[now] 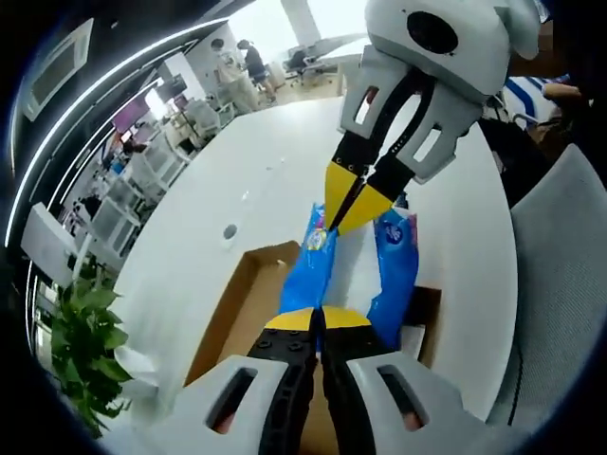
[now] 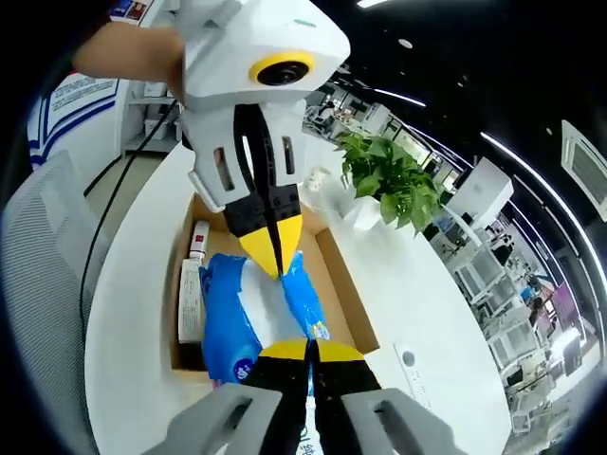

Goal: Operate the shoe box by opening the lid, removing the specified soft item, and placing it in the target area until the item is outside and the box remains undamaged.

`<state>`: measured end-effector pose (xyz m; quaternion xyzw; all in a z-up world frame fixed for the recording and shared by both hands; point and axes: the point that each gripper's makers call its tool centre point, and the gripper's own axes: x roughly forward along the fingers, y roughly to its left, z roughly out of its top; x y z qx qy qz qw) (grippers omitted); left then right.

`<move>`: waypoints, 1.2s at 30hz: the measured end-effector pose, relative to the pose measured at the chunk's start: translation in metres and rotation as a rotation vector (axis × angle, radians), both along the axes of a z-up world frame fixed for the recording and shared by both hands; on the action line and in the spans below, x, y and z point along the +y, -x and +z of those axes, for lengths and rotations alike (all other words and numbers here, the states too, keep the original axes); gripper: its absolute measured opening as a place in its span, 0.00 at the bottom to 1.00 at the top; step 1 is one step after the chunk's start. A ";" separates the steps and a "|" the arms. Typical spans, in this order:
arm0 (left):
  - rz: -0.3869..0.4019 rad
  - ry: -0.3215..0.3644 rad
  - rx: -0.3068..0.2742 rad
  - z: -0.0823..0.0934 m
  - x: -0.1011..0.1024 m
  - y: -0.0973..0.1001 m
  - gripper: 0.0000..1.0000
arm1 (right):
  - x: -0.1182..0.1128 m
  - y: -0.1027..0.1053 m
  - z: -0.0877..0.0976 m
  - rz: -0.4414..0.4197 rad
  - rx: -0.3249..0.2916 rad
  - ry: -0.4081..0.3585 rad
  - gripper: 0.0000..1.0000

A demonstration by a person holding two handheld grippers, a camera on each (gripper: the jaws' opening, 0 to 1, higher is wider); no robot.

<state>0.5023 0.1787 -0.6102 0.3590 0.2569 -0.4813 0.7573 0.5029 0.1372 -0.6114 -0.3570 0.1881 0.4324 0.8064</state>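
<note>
Pinching opposite ends of the blue soft pack (image 2: pixel 251 318), the left gripper (image 1: pixel 318 320) and right gripper (image 1: pixel 356 204) held it over the open box (image 2: pixel 346 294) on the white counter (image 1: pixel 266 180); next, carry it clear.

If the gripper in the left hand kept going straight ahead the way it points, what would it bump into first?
Most likely the right gripper, whose yellow tips face it across the blue soft pack. Both grippers seem shut on that pack, above the open shoe box. Depth is hard to judge.
</note>
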 end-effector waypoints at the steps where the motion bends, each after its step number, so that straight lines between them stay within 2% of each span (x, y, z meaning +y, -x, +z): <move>1: -0.007 0.001 0.001 0.001 -0.005 0.000 0.00 | -0.003 0.000 0.000 -0.005 0.000 -0.001 0.00; 12: -0.058 0.003 0.008 0.004 -0.047 0.003 0.00 | -0.045 0.003 0.001 -0.072 -0.005 0.002 0.00; 25: -0.071 0.020 0.012 0.010 -0.078 0.004 0.00 | -0.080 0.005 0.002 -0.130 -0.007 0.001 0.00; 36: -0.102 0.019 0.020 0.010 -0.114 0.004 0.00 | -0.114 0.006 0.003 -0.194 -0.010 -0.003 0.00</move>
